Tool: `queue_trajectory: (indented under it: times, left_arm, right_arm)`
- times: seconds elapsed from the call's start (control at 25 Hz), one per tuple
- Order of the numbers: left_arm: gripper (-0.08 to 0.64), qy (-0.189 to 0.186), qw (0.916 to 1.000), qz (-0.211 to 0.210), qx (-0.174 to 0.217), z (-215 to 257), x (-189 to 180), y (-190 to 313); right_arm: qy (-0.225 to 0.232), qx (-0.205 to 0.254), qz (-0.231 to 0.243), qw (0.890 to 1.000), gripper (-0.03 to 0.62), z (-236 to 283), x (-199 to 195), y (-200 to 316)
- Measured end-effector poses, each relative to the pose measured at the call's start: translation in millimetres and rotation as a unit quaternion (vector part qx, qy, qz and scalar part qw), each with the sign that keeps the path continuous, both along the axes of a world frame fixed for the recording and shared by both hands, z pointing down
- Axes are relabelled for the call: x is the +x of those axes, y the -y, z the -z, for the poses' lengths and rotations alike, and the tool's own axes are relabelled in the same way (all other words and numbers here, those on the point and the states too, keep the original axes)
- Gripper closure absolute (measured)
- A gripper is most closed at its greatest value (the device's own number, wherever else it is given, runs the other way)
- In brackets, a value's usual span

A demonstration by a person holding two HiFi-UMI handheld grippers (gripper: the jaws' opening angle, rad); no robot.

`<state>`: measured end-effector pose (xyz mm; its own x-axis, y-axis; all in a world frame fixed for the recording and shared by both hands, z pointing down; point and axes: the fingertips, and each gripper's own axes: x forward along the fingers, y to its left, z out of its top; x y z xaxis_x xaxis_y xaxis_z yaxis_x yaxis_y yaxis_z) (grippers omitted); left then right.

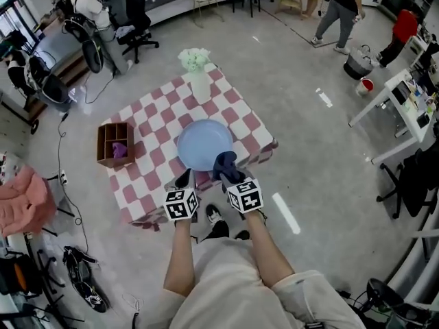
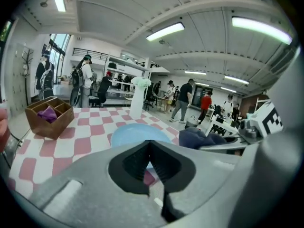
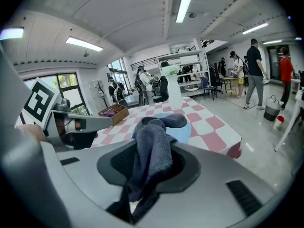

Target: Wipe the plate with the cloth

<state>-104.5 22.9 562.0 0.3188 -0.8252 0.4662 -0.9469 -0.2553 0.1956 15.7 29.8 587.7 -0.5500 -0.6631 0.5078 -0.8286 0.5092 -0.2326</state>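
Note:
A light blue plate (image 1: 204, 144) lies on the near half of the checkered table (image 1: 144, 177). My right gripper (image 1: 226, 173) is shut on a dark blue cloth (image 1: 225, 162), which hangs bunched over the plate's near right rim. In the right gripper view the cloth (image 3: 156, 127) fills the jaws of that gripper (image 3: 153, 152), with the plate (image 3: 186, 130) just beyond. My left gripper (image 1: 184, 179) hovers at the plate's near left edge. Its jaws (image 2: 150, 142) are shut on nothing, with the plate (image 2: 135, 133) ahead and the cloth (image 2: 199, 137) to the right.
A white vase with pale flowers (image 1: 198, 74) stands at the table's far side. A wooden divided box (image 1: 114, 142) with a purple item sits at the left edge. Office chairs, desks and several people are around the room.

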Motion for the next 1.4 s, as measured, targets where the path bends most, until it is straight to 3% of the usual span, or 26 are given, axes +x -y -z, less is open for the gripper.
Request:
queue_trajectory:
  times: [0.12, 0.32, 0.64, 1.0, 1.4]
  left_arm:
    - [0.549, -0.02, 0.9995, 0.005, -0.025, -3.6, -0.2, -27.2]
    - [0.549, 0.003, 0.9997, 0.014, -0.019, -7.9, -3.2, -54.6]
    - [0.549, 0.012, 0.9998, 0.013, -0.002, 3.0, 3.4, -59.4]
    - [0.549, 0.022, 0.9996, -0.006, 0.019, 9.8, 16.8, -59.1]
    - [0.548, 0.027, 0.9993, -0.019, 0.019, 10.1, 19.3, -52.1]
  right_arm:
    - [0.005, -0.001, 0.005, 1.0, 0.471, -0.4, 2.6, -17.3]
    - [0.002, 0.003, 0.02, 1.0, 0.476, -6.9, 6.1, -42.9]
    - [-0.001, 0.017, 0.03, 0.999, 0.477, 0.5, 7.7, -55.7]
    - [0.016, 0.024, 0.011, 1.0, 0.477, 6.1, 25.3, -56.1]
    - [0.013, 0.026, 0.0, 1.0, 0.477, 6.8, 28.1, -50.2]
